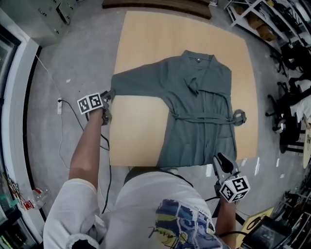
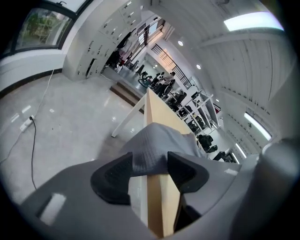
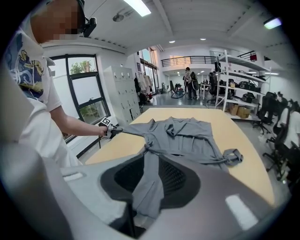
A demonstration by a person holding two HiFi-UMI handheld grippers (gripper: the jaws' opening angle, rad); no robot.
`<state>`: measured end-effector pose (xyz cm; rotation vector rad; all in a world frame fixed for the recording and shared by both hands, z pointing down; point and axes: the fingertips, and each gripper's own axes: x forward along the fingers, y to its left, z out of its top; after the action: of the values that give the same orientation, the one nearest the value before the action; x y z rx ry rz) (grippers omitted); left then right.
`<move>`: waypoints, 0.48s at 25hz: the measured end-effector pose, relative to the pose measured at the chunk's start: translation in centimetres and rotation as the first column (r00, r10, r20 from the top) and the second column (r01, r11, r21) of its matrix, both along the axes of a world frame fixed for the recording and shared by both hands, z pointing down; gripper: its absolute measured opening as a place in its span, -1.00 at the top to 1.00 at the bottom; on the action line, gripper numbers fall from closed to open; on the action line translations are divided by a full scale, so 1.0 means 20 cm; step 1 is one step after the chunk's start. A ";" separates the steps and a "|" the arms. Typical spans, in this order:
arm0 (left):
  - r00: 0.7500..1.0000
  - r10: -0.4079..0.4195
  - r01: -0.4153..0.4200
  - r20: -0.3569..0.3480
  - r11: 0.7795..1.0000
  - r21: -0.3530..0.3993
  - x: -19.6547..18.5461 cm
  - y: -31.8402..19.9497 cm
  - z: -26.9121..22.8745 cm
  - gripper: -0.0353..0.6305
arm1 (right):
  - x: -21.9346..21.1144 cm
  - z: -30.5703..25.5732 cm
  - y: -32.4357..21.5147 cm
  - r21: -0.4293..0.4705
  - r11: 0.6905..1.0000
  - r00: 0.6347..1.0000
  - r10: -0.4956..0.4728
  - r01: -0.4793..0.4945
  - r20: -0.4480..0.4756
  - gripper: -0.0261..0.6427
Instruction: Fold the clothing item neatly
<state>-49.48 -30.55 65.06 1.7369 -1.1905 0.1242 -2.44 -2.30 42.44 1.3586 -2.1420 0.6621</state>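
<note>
A grey robe point(image 1: 199, 107) lies spread on the light wooden table point(image 1: 141, 131), collar away from me, its tied belt point(image 1: 239, 116) ending near the right edge. One sleeve reaches to the table's left edge. There my left gripper point(image 1: 108, 102) stands open, the sleeve end point(image 2: 152, 145) draped over the edge between its pads. At the near right corner my right gripper point(image 1: 221, 163) is shut on the robe's hem point(image 3: 149, 187), and a strip of cloth runs up from its jaws toward the body of the robe point(image 3: 187, 133).
A cable and power strip point(image 1: 59, 104) lie on the floor to the left of the table. Office chairs point(image 1: 291, 97) and shelves point(image 1: 252, 14) crowd the right side. People point(image 3: 190, 79) stand far off behind the table.
</note>
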 end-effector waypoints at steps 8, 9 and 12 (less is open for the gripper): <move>0.991 -0.029 0.029 -0.132 1.000 -0.001 0.06 -0.04 -0.01 0.41 | 0.04 0.01 0.04 -0.006 0.999 0.999 0.052 -0.052 0.001 0.66; 0.992 -0.036 0.037 -0.123 0.999 0.006 0.05 -0.05 -0.01 0.45 | 0.04 0.01 0.05 -0.006 0.998 0.998 0.057 -0.057 0.002 0.66; 0.995 -0.057 0.060 -0.085 0.997 0.042 0.00 -0.08 -0.07 0.79 | 0.04 0.02 0.06 -0.005 0.998 0.998 0.065 -0.065 0.009 0.66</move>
<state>-49.42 -32.13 63.59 1.7268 -1.1889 -0.0104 -1.74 -1.11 42.89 1.4302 -2.1097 0.6987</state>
